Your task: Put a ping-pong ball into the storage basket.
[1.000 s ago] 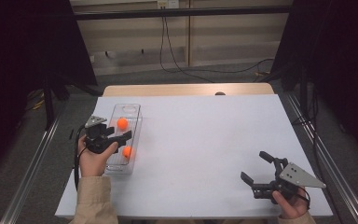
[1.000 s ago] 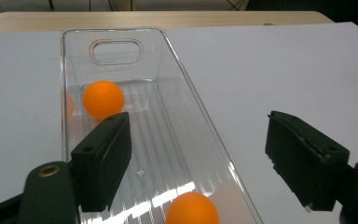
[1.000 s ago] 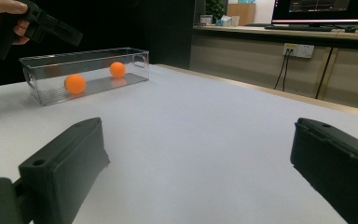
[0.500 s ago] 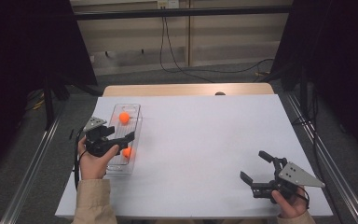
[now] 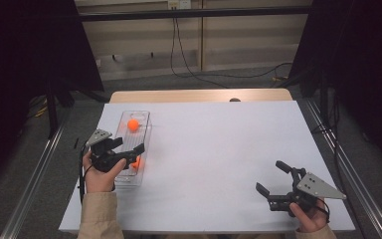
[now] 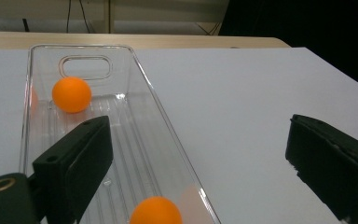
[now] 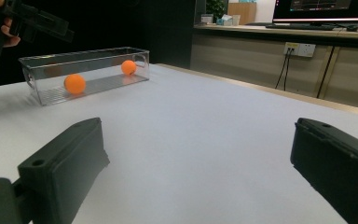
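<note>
The left hand-held gripper (image 5: 132, 154) is held over the near end of a clear plastic tray (image 5: 122, 122) at the left of the white table (image 5: 219, 149). Its jaws have just been opening and are spread wide, with nothing pinched. One orange ball (image 6: 156, 211) lies in the tray just below them; a second orange ball (image 6: 72, 94) lies near the far end. The right hand-held gripper (image 5: 273, 178) is held spread and empty, well apart, near the table's right corner.
</note>
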The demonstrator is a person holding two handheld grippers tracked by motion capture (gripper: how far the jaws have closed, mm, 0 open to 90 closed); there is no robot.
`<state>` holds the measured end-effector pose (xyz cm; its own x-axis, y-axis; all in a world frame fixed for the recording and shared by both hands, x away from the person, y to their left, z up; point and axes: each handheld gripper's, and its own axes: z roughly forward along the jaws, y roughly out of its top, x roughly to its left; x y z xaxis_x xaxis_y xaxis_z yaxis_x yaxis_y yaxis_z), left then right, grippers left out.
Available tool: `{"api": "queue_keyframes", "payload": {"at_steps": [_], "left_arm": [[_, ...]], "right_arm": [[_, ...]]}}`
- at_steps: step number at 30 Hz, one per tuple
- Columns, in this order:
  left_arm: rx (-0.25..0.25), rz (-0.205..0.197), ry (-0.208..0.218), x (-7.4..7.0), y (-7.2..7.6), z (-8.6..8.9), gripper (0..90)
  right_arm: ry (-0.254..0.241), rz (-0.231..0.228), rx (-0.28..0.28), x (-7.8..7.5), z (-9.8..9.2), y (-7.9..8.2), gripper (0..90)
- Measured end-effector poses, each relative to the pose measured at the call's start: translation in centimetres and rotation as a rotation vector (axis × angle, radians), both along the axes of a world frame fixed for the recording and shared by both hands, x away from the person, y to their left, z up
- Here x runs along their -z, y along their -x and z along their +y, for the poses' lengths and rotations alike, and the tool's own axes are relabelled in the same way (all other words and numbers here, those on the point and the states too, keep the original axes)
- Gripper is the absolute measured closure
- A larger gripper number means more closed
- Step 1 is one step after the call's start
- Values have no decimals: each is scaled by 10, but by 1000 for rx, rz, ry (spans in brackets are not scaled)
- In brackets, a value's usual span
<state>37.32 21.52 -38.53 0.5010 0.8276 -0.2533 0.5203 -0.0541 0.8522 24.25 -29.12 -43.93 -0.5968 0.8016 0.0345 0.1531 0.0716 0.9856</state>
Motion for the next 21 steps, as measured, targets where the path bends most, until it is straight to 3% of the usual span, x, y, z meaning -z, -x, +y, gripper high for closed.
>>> {"api": "queue_keyframes", "payload": {"at_steps": [9,21], "left_arm": [[-11,-35,23,3,8,5,51],[8,-61,21,12,19,8,47]], "right_arm": [[-1,1,0,0,0,0,22],[0,1,2,0,0,-1,22]]}}
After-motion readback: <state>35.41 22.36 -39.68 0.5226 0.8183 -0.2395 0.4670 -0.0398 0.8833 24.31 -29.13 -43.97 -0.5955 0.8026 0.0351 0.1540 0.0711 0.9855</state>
